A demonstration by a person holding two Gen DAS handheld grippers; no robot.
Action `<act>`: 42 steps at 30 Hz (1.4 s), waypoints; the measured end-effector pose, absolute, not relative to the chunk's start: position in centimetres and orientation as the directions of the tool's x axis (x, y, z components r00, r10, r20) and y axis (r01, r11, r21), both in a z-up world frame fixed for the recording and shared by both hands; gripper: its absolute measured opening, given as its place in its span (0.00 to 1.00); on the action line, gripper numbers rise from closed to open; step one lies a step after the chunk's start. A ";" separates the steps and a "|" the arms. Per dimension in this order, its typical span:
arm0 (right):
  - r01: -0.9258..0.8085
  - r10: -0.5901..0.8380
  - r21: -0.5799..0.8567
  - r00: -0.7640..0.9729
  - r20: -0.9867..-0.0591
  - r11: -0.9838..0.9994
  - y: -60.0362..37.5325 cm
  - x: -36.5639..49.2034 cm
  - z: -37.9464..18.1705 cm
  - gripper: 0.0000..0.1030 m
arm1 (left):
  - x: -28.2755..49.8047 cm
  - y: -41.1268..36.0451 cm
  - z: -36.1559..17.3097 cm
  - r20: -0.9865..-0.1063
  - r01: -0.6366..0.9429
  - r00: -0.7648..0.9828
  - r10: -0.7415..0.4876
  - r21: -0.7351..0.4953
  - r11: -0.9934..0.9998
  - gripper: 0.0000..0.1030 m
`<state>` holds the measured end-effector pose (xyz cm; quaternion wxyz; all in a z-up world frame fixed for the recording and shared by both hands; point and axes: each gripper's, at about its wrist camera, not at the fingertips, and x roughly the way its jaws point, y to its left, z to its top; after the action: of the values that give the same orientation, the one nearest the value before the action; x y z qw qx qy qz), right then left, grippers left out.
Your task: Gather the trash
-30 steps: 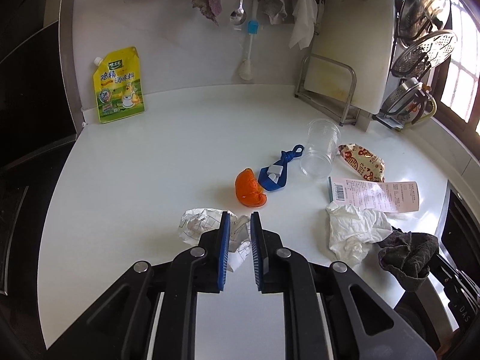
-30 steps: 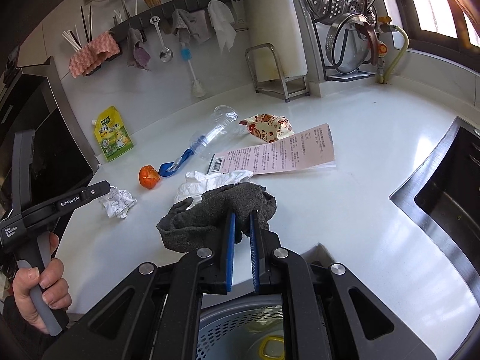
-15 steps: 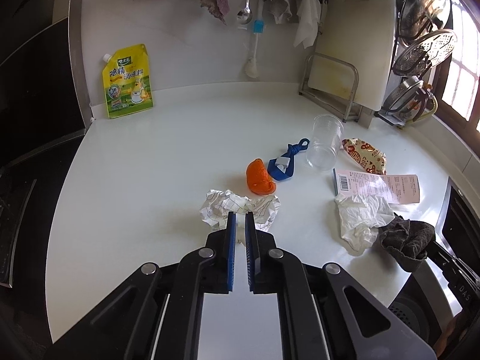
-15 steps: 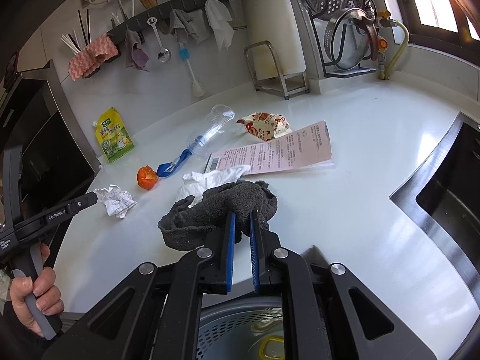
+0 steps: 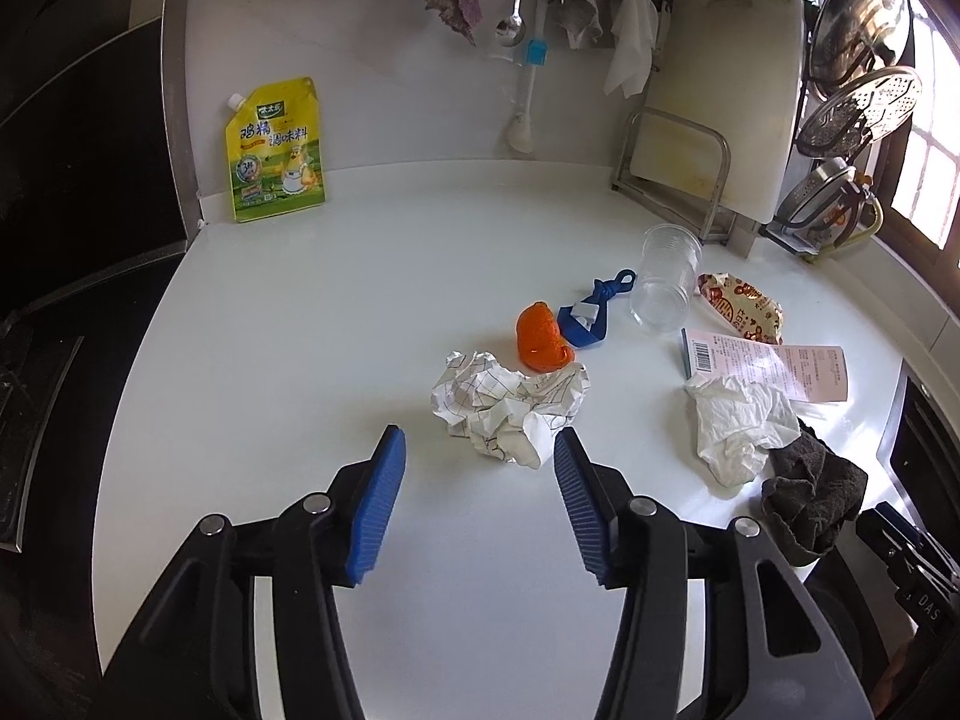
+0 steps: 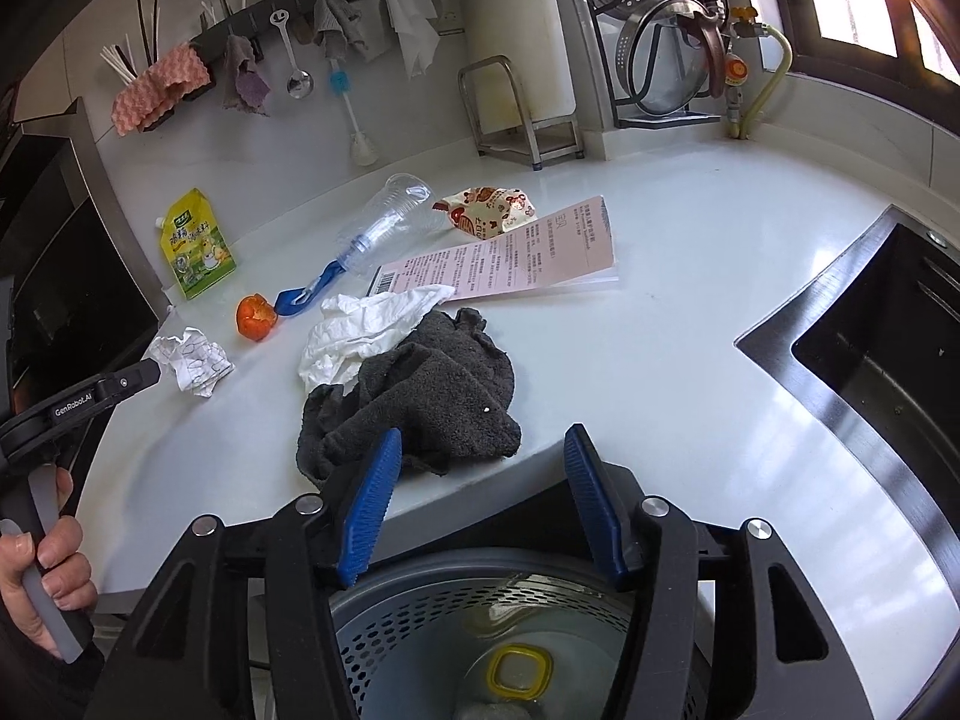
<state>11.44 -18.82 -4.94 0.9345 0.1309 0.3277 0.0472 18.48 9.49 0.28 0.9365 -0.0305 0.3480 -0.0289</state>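
**Both sets of jaws just opened over the countertop trash**

Sprung apart within the last half second, having been pressed together a moment earlier: left gripper (image 5: 479,444) and right gripper (image 6: 480,450), blue pads now wide, nothing clamped in either. Crumpled paper ball (image 5: 510,405) just ahead of the left pads, untouched, resting on the white countertop (image 5: 300,330). Dark grey rag (image 6: 414,402) at the counter's near edge, reaching in between the right pads but not pressed by them. Behind the rag, touching it, a white tissue (image 6: 366,324); beyond that a pink receipt (image 6: 510,261). Further back: orange peel (image 5: 540,339) just beside the paper ball, blue plastic scrap (image 5: 585,324), clear cup (image 5: 663,288) on its side, printed snack wrapper (image 5: 741,309). Grey perforated bin (image 6: 480,612) below the counter edge, under the right gripper. Yellow seasoning pouch (image 5: 276,153) upright against the back wall, well apart from the trash.
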 end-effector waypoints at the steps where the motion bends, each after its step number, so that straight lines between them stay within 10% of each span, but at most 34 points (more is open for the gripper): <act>1: -0.009 0.181 0.281 0.782 -0.596 0.960 -18.8 11.5 -4.8 0.55 | 18.4 9.5 0.3 -0.649 0.032 0.758 -0.071 -0.072 0.997 0.51; 15: -0.029 0.134 0.165 0.725 -0.676 0.986 -15.0 16.5 -4.5 0.68 | 19.4 9.0 -0.5 -0.665 0.012 0.746 -0.023 -0.021 1.000 0.82; 29: -0.075 0.196 0.206 0.719 -0.666 0.976 -15.1 17.0 -5.4 0.33 | 23.4 7.8 -1.9 -0.716 -0.024 0.698 -0.005 -0.029 0.999 0.91; 36: -0.075 0.210 0.227 0.724 -0.657 0.971 -15.5 17.1 -5.4 0.31 | 25.2 7.6 -2.8 -0.755 -0.018 0.655 -0.011 -0.031 0.999 0.46; 42: -0.076 0.199 0.214 0.740 -0.642 0.974 -15.8 16.9 -4.0 0.30 | 24.3 7.3 -1.8 -0.730 -0.005 0.684 -0.007 -0.015 1.000 0.34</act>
<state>16.88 -15.75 -3.98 0.9287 0.0871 0.3529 0.0741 24.30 7.34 -1.80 0.9175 -0.0078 0.3976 -0.0005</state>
